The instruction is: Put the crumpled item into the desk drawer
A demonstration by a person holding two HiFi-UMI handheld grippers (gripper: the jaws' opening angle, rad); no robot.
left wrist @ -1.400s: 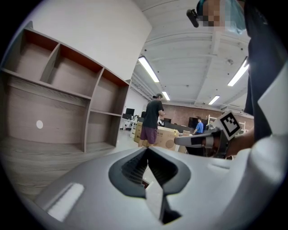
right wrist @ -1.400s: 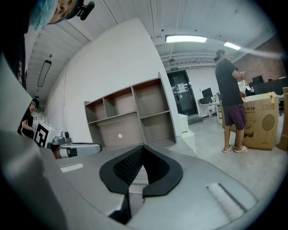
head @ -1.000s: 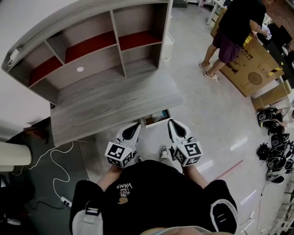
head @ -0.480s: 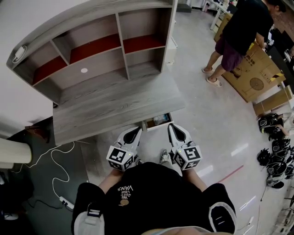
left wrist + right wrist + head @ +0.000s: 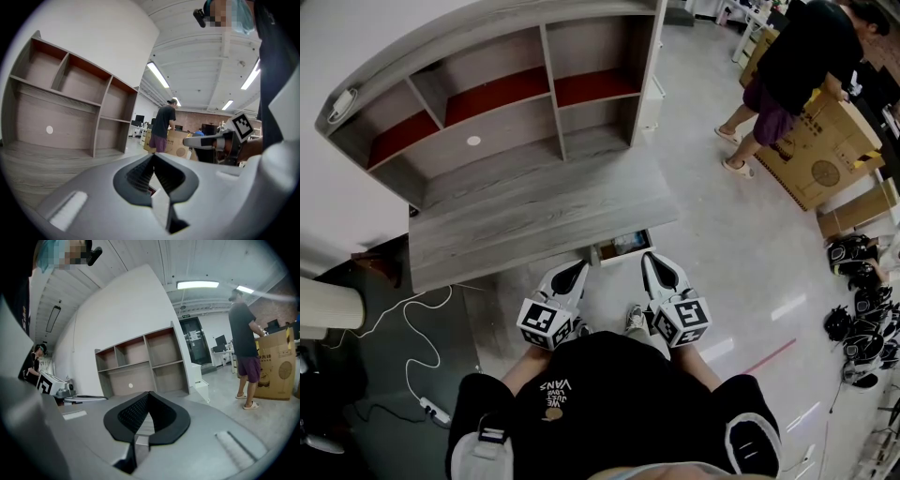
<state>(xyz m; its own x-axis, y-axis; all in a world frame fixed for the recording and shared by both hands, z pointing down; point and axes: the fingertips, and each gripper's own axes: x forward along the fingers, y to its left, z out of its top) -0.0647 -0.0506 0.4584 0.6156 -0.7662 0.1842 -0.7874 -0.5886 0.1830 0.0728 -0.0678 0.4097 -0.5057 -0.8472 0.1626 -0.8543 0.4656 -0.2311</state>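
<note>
left gripper (image 5: 580, 263), right gripper (image 5: 648, 260), jaws together, beside a seemingly open drawer (image 5: 622, 246)

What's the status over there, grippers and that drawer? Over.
Left gripper and right gripper shut, empty. Drawer open below desk edge, just ahead. Crumpled item not made out. Nothing blocking.

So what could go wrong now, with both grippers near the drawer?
1. The left gripper and the right gripper are both shut and empty, and nothing crumpled shows on the desk, so nothing may get put away.
2. The drawer is only partly open, close to the gripper tips; they could bump it.
3. A white cable lies loose on the floor; a foot might catch it.
</note>
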